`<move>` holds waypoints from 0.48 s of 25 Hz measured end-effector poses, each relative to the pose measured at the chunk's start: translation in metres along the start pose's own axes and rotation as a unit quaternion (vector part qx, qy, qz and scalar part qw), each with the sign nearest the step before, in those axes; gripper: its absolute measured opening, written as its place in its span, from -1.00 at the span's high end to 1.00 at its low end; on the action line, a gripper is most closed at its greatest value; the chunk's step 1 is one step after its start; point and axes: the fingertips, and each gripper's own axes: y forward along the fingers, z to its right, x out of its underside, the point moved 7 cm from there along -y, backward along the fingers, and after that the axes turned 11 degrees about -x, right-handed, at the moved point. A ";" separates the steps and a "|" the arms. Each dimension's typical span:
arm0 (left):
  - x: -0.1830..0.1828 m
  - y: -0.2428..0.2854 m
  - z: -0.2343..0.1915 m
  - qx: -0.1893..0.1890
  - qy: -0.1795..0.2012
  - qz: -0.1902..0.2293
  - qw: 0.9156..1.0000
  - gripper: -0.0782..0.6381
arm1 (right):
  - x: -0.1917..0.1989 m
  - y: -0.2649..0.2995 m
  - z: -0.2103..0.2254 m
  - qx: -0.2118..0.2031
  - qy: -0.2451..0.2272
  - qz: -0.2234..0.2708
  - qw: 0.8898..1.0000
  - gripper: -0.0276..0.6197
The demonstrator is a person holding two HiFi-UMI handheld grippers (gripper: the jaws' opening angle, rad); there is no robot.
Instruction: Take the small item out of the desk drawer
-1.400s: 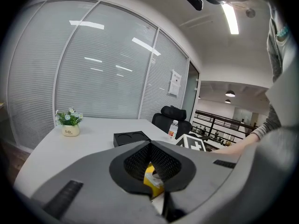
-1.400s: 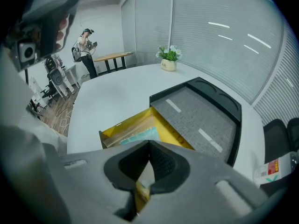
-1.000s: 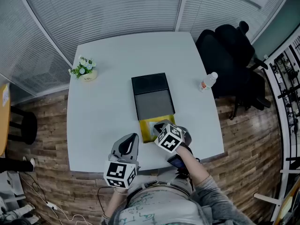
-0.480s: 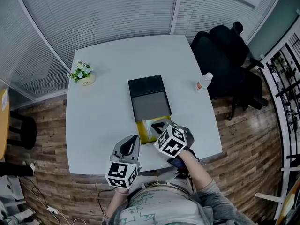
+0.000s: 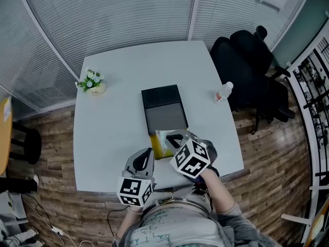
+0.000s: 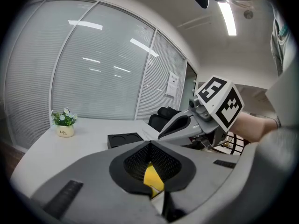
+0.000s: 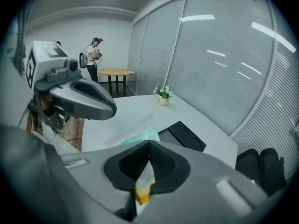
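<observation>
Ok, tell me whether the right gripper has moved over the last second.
Yes, slightly. Measured against the black drawer unit, the right gripper has drawn back toward the table's near edge; its marker cube looks larger, so it probably rose too.

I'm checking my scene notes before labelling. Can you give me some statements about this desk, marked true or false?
1. The plant stands by the table's left edge. True.
2. The right gripper is open and empty. False: it is shut on a clear bag.
3. The bottle lies inside the drawer. False: it is on the table, right of the black box.
4. The chair is off the table's right side. True.
5. The left gripper is shut on a yellow piece. True.
</observation>
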 end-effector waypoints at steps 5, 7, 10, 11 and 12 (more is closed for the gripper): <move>-0.001 0.002 0.005 0.004 0.000 0.000 1.000 0.79 | 0.001 -0.008 0.003 0.008 0.010 0.003 1.000 0.91; -0.001 0.003 0.006 0.005 0.002 -0.001 1.000 0.79 | 0.002 -0.009 0.004 0.011 0.014 0.005 1.000 0.90; 0.000 0.003 0.010 0.004 0.003 -0.002 1.000 0.79 | 0.006 -0.011 0.005 0.011 0.015 0.006 1.000 0.90; 0.000 0.003 0.011 0.004 0.003 -0.003 1.000 0.79 | 0.007 -0.011 0.005 0.010 0.016 0.005 1.000 0.90; 0.001 0.003 0.011 0.004 0.003 -0.004 1.000 0.79 | 0.007 -0.011 0.005 0.010 0.016 0.004 1.000 0.90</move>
